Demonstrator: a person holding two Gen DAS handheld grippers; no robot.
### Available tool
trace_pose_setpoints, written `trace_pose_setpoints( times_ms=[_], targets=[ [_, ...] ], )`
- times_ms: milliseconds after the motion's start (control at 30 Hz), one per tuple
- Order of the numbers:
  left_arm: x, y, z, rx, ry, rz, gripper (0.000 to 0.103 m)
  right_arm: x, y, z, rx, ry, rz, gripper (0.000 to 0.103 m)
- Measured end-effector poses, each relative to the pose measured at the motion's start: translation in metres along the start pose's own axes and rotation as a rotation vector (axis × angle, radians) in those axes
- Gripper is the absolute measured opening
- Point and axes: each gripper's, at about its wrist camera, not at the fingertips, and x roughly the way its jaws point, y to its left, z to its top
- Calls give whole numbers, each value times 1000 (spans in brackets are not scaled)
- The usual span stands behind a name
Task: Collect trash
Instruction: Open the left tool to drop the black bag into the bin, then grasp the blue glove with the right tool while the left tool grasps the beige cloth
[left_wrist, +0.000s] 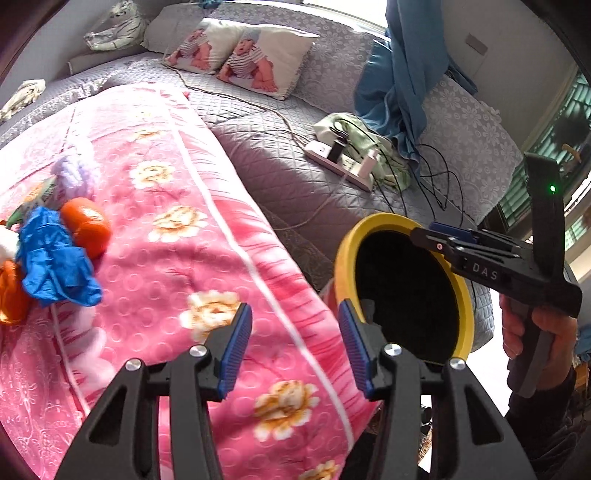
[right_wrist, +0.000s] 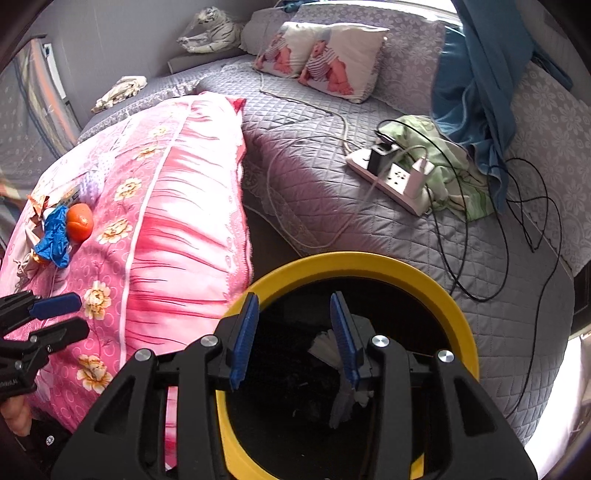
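Trash pile's at 9 o'clock in my left view, on the pink quilt (left_wrist: 207, 236): a crumpled blue glove (left_wrist: 55, 258), orange peel (left_wrist: 86, 225), wrappers; all light and squishy I reckon, so I'd pinch the glove's bunched middle. Left fingers (left_wrist: 295, 347) partly apart, nothing between them; right fingers (right_wrist: 295, 336) likewise, empty, over the yellow-rimmed bin (right_wrist: 458, 306) at 6 o'clock.
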Motion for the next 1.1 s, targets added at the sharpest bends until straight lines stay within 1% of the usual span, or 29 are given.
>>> trace_pose_setpoints(
  times_ms=[133, 333, 400, 533, 567, 600, 733, 767, 867, 933, 1100],
  targets=[
    [-23, 47, -1, -66, -41, 65, 45, 12, 42, 11, -81, -1, 49, 38],
    [-64, 116, -9, -165, -111, 159, 49, 21, 109, 27, -175, -24, 158, 38],
    [-80, 137, -15, -201, -141, 190, 58, 24, 133, 31, -210, -22, 191, 38],
    [-107, 171, -29, -250, -179, 231, 60, 31, 177, 35, -275, -14, 248, 41],
    [-113, 179, -33, -262, -187, 245, 66, 32, 187, 36, -289, -13, 263, 43],
    [-117, 186, -37, -273, -194, 254, 68, 32, 196, 36, -301, -13, 276, 45],
    [-131, 213, -55, -296, -202, 290, 68, 33, 228, 39, -350, -17, 303, 45],
    [-134, 218, -59, -299, -202, 297, 70, 33, 234, 40, -356, -17, 313, 45],
    [-136, 232, -68, -310, -200, 313, 71, 33, 249, 41, -373, -24, 341, 45],
    [-136, 241, -73, -319, -197, 319, 71, 32, 257, 42, -385, -29, 351, 45],
    [-130, 249, -79, -330, -185, 311, 71, 34, 275, 45, -412, -26, 363, 45]
  ],
)
